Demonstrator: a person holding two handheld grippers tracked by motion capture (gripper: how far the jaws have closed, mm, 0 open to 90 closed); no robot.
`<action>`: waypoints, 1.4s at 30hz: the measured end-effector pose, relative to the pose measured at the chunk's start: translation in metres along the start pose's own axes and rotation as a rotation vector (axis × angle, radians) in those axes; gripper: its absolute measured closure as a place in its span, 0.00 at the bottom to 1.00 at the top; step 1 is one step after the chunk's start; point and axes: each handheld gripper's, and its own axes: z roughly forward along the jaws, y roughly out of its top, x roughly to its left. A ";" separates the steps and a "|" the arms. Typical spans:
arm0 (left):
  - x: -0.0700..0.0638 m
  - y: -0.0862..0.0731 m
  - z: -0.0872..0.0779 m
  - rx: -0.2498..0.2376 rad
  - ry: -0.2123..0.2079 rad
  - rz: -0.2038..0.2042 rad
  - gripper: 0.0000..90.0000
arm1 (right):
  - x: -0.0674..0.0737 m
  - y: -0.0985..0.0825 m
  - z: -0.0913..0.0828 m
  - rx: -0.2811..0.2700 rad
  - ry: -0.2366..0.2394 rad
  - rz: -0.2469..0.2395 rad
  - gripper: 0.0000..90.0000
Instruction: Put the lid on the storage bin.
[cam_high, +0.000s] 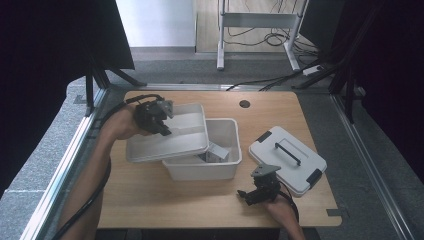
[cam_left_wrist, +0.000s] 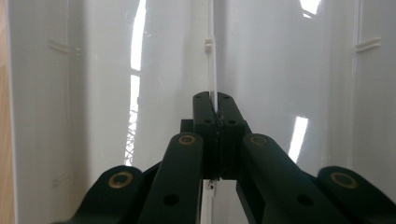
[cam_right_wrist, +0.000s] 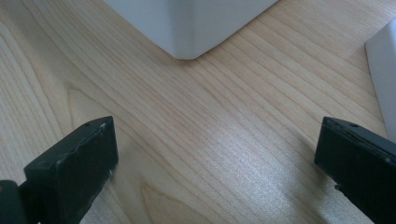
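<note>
A shallow white tray (cam_high: 175, 142) hangs tilted over the left part of an open white bin (cam_high: 210, 170). My left gripper (cam_high: 162, 124) is shut on it from the far left side. In the left gripper view the jaws (cam_left_wrist: 215, 100) pinch the thin upright rib in the middle of the tray (cam_left_wrist: 116, 93). My right gripper (cam_high: 252, 194) rests open near the table's front edge, right of the bin's front corner. Its jaws (cam_right_wrist: 215, 154) stand wide apart over bare wood, facing the bin's corner (cam_right_wrist: 187, 28). A small grey item (cam_high: 216, 152) lies inside the bin.
The bin's white lid (cam_high: 287, 160), with a black handle and black clips, lies flat at the right, just behind my right gripper; its edge (cam_right_wrist: 385, 74) is in the right gripper view. The wooden table (cam_high: 150, 200) has a cable hole (cam_high: 244, 104) at the back.
</note>
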 end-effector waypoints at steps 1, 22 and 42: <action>0.000 0.005 0.003 -0.001 -0.001 0.007 0.99 | 0.000 0.000 0.000 -0.001 -0.001 -0.001 0.00; -0.005 0.083 0.067 0.052 -0.026 0.108 0.99 | 0.000 0.000 0.000 -0.001 -0.001 -0.001 0.00; 0.002 0.055 0.064 -0.108 0.012 -0.128 0.51 | 0.000 0.000 0.000 0.001 0.003 -0.002 0.00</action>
